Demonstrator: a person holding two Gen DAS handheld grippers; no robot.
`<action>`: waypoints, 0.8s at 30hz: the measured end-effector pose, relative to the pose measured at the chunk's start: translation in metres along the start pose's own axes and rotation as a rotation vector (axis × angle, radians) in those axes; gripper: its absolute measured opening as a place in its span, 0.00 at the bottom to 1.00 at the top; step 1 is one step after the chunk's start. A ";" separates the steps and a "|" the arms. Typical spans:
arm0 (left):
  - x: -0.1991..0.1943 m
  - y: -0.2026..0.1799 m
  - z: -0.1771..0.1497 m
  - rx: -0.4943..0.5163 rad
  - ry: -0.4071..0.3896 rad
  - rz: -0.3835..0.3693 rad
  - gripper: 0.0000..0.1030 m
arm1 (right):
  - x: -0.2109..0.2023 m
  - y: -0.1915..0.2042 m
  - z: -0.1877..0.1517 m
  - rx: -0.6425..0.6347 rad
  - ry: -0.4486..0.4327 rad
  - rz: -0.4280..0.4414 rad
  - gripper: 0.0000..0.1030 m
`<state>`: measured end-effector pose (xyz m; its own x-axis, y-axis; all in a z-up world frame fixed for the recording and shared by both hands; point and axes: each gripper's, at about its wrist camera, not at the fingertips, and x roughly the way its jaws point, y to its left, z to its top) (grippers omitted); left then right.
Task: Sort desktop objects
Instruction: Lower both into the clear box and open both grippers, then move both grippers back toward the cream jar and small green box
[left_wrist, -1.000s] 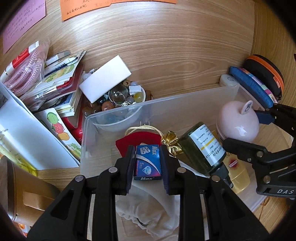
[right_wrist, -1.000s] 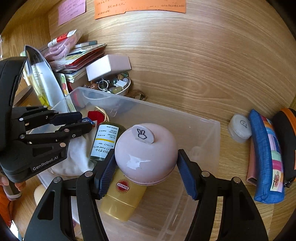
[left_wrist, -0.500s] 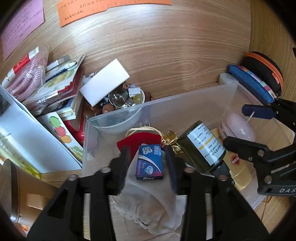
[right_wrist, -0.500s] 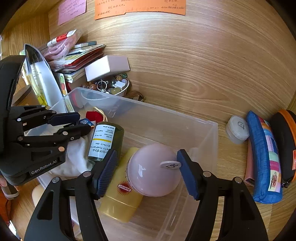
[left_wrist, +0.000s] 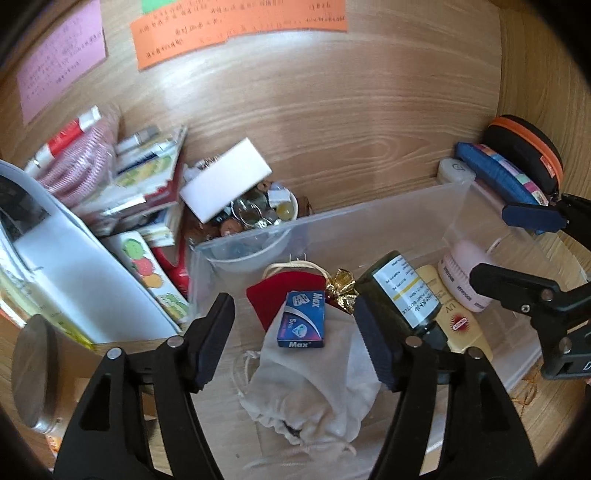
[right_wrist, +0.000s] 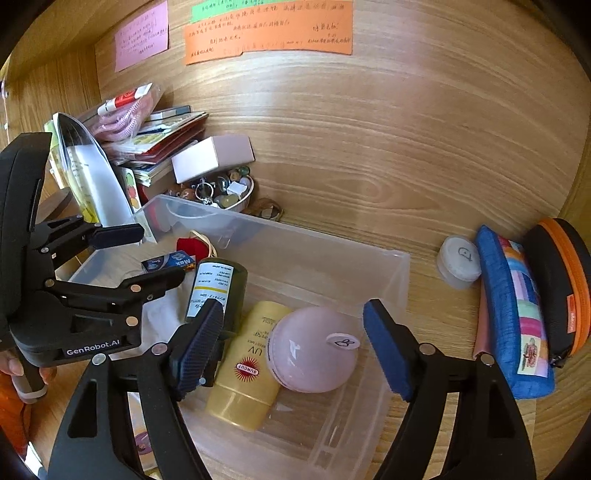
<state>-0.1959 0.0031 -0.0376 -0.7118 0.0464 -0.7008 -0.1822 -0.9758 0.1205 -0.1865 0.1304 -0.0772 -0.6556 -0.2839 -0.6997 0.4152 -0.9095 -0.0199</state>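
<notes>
"Max" staple box, "SUNCUT" tube

Small blue cardboard staple box: flat on white cloth pouch, inside clear plastic bin. Pink domed plastic jar: tipped sideways against yellow sunscreen tube.

**Warm light, heavy fisheye warp**

You get bright, warm, even light in both views. A pale sheen runs across the wooden desk, and a small glare spot sits on the pink round container. Shadows are soft. Edges curve and darken into black corners; the left view's left side smears slightly.
</notes>
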 end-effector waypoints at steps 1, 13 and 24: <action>-0.006 0.001 0.000 -0.002 -0.013 0.002 0.70 | -0.003 -0.001 0.000 0.002 -0.002 0.000 0.73; -0.064 -0.004 -0.006 -0.017 -0.097 0.026 0.90 | -0.059 0.001 -0.011 0.026 -0.067 0.014 0.82; -0.097 -0.021 -0.032 -0.020 -0.111 0.000 0.94 | -0.105 0.001 -0.032 0.049 -0.121 0.013 0.82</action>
<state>-0.1011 0.0122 0.0051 -0.7828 0.0688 -0.6184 -0.1694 -0.9799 0.1055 -0.0975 0.1689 -0.0268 -0.7225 -0.3276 -0.6088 0.3948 -0.9184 0.0257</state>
